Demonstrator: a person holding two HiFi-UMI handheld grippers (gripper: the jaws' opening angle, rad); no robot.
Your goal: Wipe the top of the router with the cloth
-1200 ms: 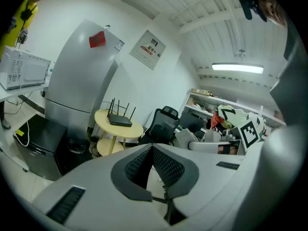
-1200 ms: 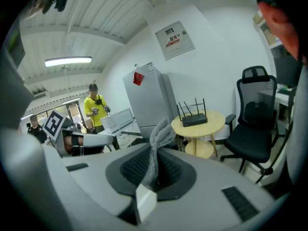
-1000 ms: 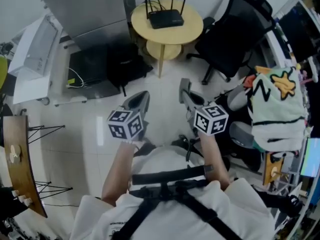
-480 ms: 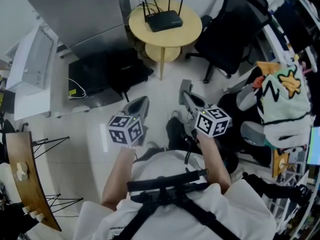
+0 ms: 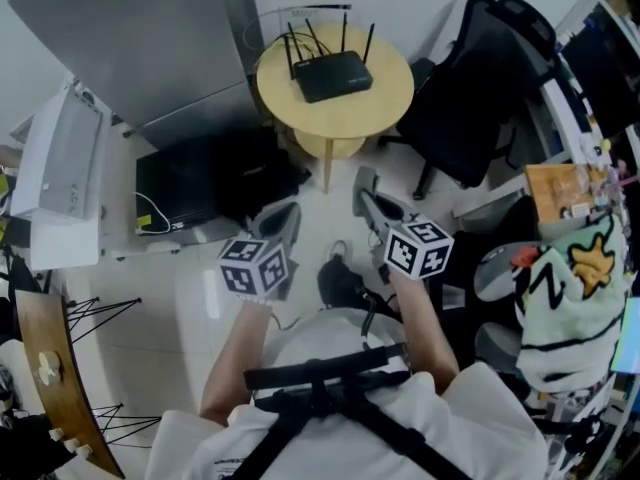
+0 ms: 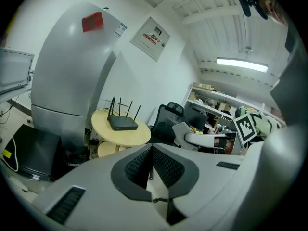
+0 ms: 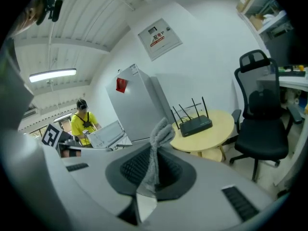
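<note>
Wiping hasn't started, I'd say. The right gripper [image 7: 153, 170] is clamped on the grey cloth [image 7: 157, 146], and the left gripper [image 6: 150, 166] is closed and empty. The black router [image 5: 334, 75] sits on the round yellow table [image 5: 385, 108], top centre of the head view, well apart from both.

Both forearms reach forward, left gripper [image 5: 279, 220] closed empty, right gripper [image 5: 368, 196] pinching the cloth [image 7: 155, 150].

A small round pale-yellow wooden desk [image 5: 388, 96] stands on the glossy white tiled floor [image 5: 180, 298]. A flat black plastic router [image 5: 333, 75] with thin upright antennas lies near the middle of its top. A black office chair [image 5: 470, 78] stands on the floor just beside it.
</note>
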